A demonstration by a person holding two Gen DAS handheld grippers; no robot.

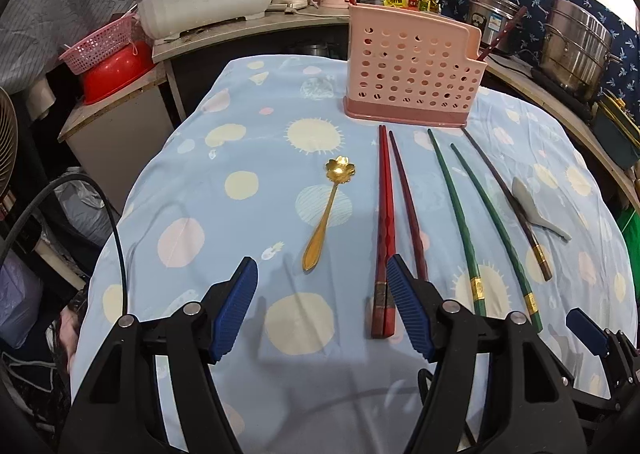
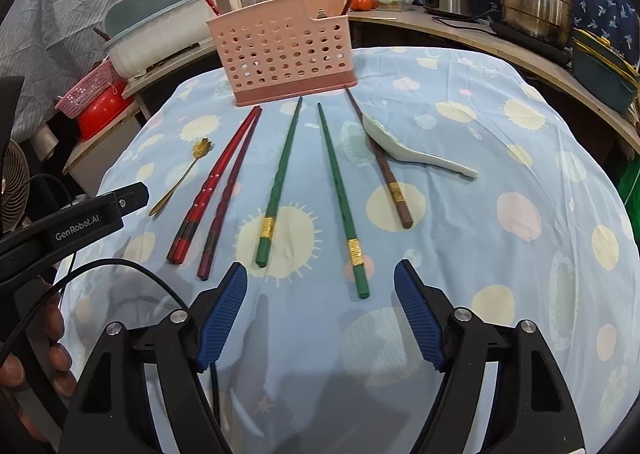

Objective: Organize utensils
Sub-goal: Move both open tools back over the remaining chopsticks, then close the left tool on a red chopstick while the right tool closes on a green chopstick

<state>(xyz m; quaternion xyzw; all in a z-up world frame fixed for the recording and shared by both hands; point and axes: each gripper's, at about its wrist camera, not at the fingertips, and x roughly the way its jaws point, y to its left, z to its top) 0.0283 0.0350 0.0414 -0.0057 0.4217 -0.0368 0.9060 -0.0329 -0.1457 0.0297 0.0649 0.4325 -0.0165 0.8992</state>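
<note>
I am logging the table: a pink holder [image 1: 412, 66] standing upright at the far edge of the cloth [image 1: 240, 214], with chopsticks laid in front of it so each can be lifted by its near, thick end. I am counting a red pair [image 1: 383, 222] side by side, two green chopsticks [image 2: 280, 178] lying apart, and one brown chopstick [image 2: 380, 162] under a white spoon [image 2: 408, 148]; all are running lengthwise, tips toward the holder. A gold spoon [image 1: 326, 210] is lying left of them, bowl pointing away from me. I am holding the left gripper [image 1: 322, 282] spread and empty, hovering between the gold spoon and the red pair, and the right gripper [image 2: 320, 286] spread and empty above the near green ends.
</note>
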